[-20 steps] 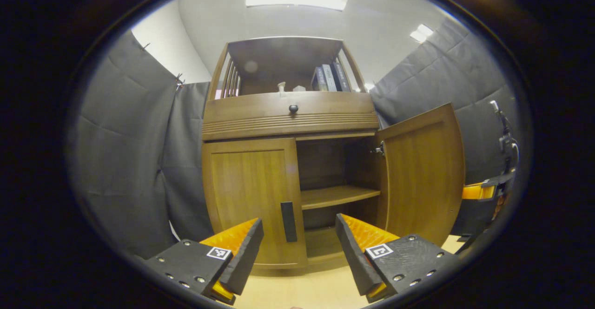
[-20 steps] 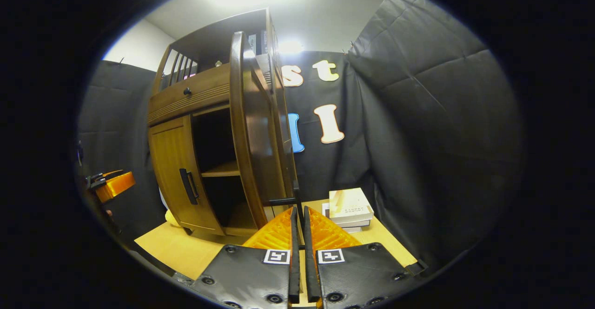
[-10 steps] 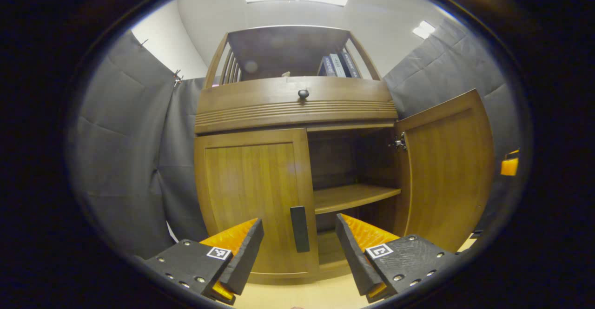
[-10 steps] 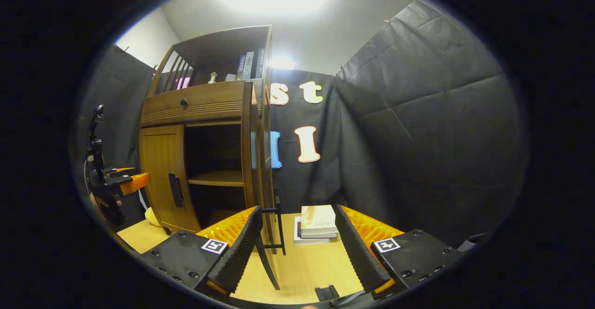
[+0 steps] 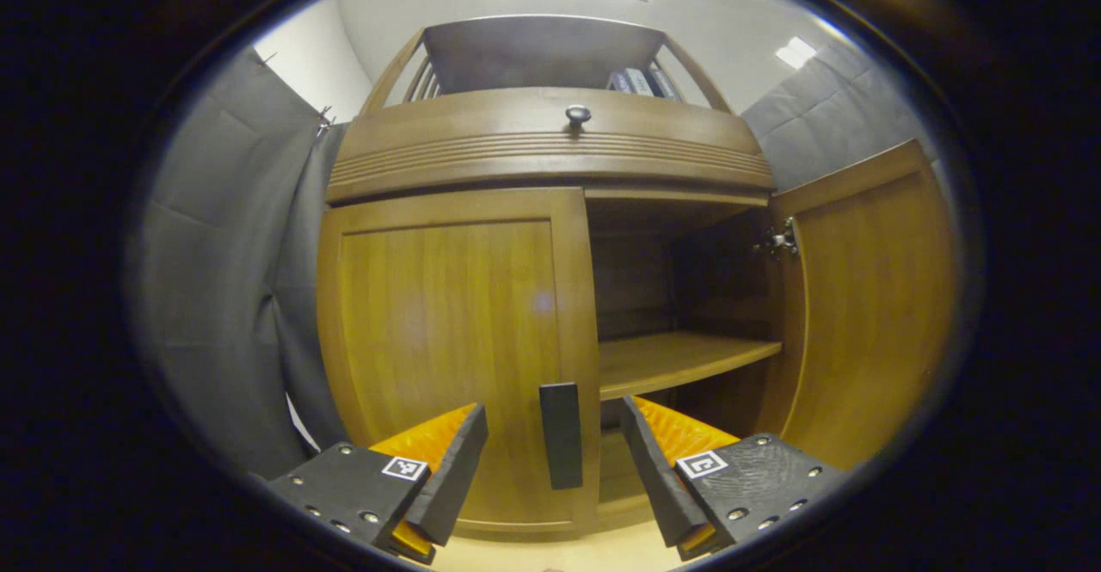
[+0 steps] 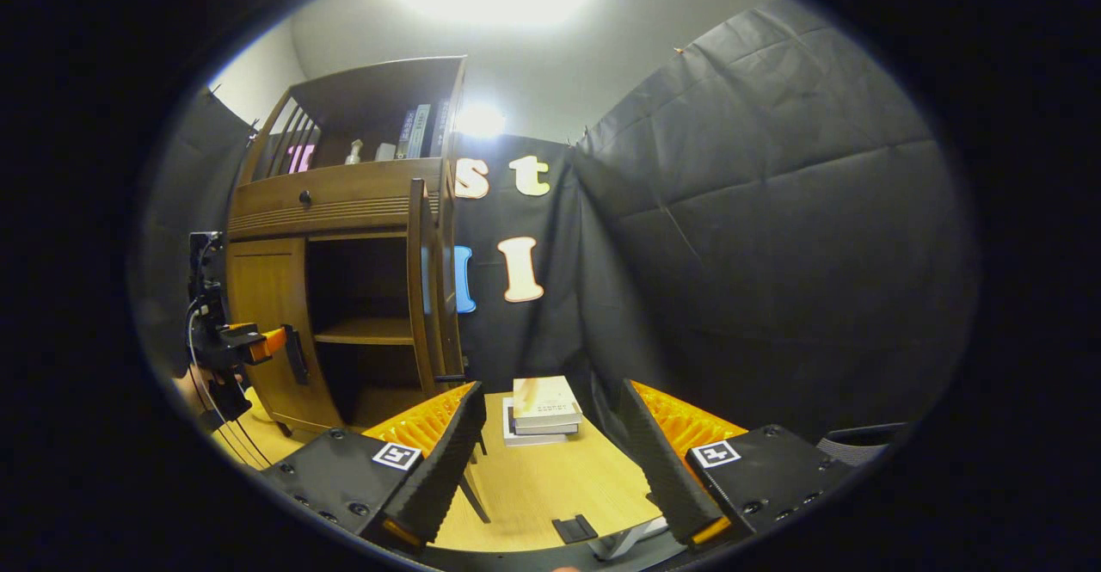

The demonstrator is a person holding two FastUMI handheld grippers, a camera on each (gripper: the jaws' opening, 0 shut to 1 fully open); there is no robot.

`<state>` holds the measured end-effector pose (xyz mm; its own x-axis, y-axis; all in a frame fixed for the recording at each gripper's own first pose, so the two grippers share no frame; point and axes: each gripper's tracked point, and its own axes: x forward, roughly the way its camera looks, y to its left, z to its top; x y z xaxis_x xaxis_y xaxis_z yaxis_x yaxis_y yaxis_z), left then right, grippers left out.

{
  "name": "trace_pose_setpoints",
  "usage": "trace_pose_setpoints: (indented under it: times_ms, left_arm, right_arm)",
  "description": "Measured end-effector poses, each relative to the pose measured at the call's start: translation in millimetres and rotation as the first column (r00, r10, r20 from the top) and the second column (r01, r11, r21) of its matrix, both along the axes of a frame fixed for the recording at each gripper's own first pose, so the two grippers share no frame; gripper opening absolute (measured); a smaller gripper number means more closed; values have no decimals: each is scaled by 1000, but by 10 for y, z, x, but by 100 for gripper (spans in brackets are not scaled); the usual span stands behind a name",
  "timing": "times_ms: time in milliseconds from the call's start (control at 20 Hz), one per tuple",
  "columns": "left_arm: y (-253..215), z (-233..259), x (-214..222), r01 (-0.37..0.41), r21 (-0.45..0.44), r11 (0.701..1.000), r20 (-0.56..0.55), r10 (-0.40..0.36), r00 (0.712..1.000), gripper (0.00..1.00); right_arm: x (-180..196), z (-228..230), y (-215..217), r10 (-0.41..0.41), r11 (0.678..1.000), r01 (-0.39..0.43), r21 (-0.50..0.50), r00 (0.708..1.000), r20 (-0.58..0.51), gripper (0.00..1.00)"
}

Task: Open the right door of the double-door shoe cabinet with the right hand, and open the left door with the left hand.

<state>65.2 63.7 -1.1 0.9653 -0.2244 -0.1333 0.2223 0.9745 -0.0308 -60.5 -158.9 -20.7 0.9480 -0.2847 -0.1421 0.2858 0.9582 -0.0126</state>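
Observation:
The wooden shoe cabinet (image 5: 550, 150) stands close ahead in the left gripper view. Its left door (image 5: 447, 340) is closed, with a dark vertical handle (image 5: 561, 434) standing between the fingers of my open left gripper (image 5: 555, 460). The right door (image 5: 869, 305) is swung wide open, showing the inner shelf (image 5: 679, 357). In the right gripper view the cabinet (image 6: 335, 202) sits at the left, its open right door (image 6: 423, 288) seen edge-on. My right gripper (image 6: 550, 460) is open and holds nothing, apart from the door. The left gripper (image 6: 258, 344) appears there by the left door's handle.
A drawer with a round knob (image 5: 577, 113) sits above the doors, with books (image 6: 417, 132) on the top shelf. A stack of books (image 6: 544, 404) lies on the wooden floor (image 6: 550, 486) right of the cabinet. Black cloth walls (image 6: 757, 254) close in the booth.
My right gripper let go of the right door's handle, opened and drew back from it. My left gripper moved in toward the left door until its handle stands between the fingers.

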Motion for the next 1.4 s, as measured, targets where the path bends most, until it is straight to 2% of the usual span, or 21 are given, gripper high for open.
trace_pose_setpoints:
  times_ms: [50,100,150,200,500,650,750,850,900,950,1000,1050,1100,1200,1250,1300,1400]
  left_arm:
    - [-9,-22,21,0,1,1000,-3,0,1000,91]
    - [-9,-50,47,-2,0,1000,-9,2,1000,91]
    - [-18,-82,59,-1,-5,1000,-17,1,1000,91]
    - [-35,-118,73,3,-12,1000,-32,-4,999,91]
    - [-61,-257,105,-8,-27,1000,-73,6,997,91]
    - [-83,-272,133,-19,-31,999,-71,17,997,62]
    - [-143,-283,185,2,-34,999,-60,-4,998,42]
    - [-78,-274,140,-11,-7,1000,-66,11,998,23]
    - [-64,-273,128,-25,-17,1000,-73,23,997,22]
    - [-92,-273,112,-31,-20,999,-78,29,997,22]
    - [-80,-284,108,-34,-19,999,-83,32,996,22]
    - [-69,-277,79,-34,-20,999,-81,33,996,16]
    - [-66,-254,70,-35,-25,999,-80,33,996,16]
    - [-56,-251,5,-25,-32,999,-75,23,997,17]
    - [-47,-231,-24,-21,-36,999,-73,19,997,17]
    - [-49,-227,-61,-18,-39,999,-75,15,997,17]
    - [-22,-208,-133,-17,-40,999,-80,14,997,17]
  right_arm:
    - [-35,-15,-15,-10,1000,10,-5,1000,-6,98]
    - [-83,-19,-25,-19,1000,19,-11,1000,-11,94]
    - [-108,-8,-29,-26,1000,26,-14,1000,-13,98]
    - [-140,3,-31,-33,999,33,-15,999,-13,94]
    - [-207,12,-43,-58,998,58,2,998,-30,94]
    - [-187,-28,-25,-52,999,52,10,998,-45,94]
    - [-171,-39,-8,-41,999,42,8,998,-47,94]
    - [-140,-36,2,-29,1000,30,6,998,-47,94]
    - [-125,-28,7,-24,1000,24,7,999,-45,98]
    - [-113,-32,5,-19,1000,20,9,999,-44,98]
    - [-102,-30,3,-13,1000,14,11,999,-42,94]
    - [-89,-27,4,-8,1000,9,10,999,-40,98]
    - [-76,-34,-1,-4,1000,5,12,999,-40,94]
    - [-37,-43,10,8,1000,-8,24,999,-36,94]
    - [-16,-45,20,16,999,-15,30,999,-34,98]
    - [3,-49,34,24,999,-23,33,999,-31,94]
    - [42,-54,61,42,999,-41,35,999,-26,94]
